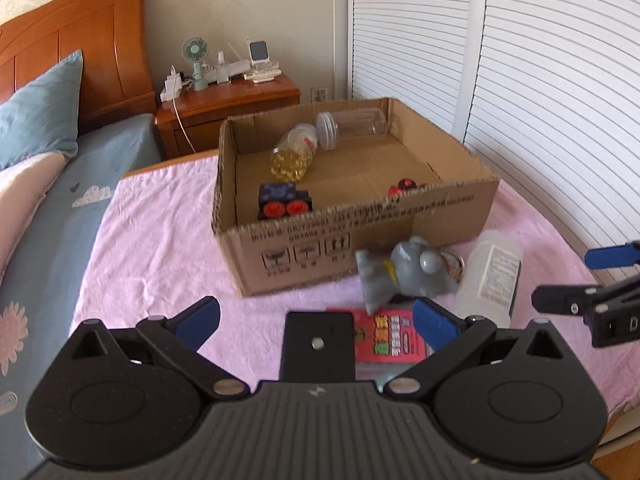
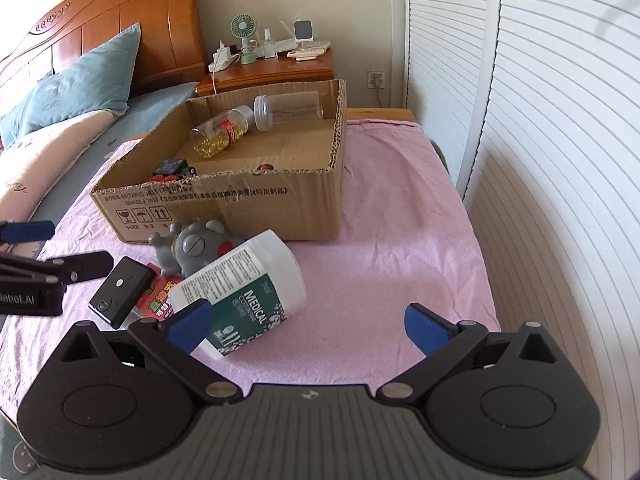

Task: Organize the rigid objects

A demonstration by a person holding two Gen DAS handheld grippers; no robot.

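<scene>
From your left wrist camera, your left gripper [image 1: 316, 324] has its blue-padded jaws spread wide, holding nothing, above a flat black rectangular device [image 1: 318, 344] lying on the pink cloth-covered table [image 1: 152, 248]. Just past it lie a pink printed packet [image 1: 394, 340], a grey plastic animal toy [image 1: 404, 276] and a white plastic bottle on its side [image 1: 494, 276], all close in front of the open brown cardboard box [image 1: 352, 208]. Inside the box you see a clear jar of yellow capsules [image 1: 294, 152], an empty clear jar [image 1: 352, 126], a black toy block with red wheels [image 1: 284, 202] and a small red and black toy [image 1: 404, 188]. Your right gripper [image 1: 596, 280] reaches in from the right edge

From your right wrist camera, your right gripper [image 2: 308, 326] is also wide apart and empty, its left pad [image 2: 190, 326] just beside the white bottle, which shows a green MEDICAL label. The grey toy touches the box's front wall [image 2: 248, 208], and the black device overlaps the pink packet
</scene>
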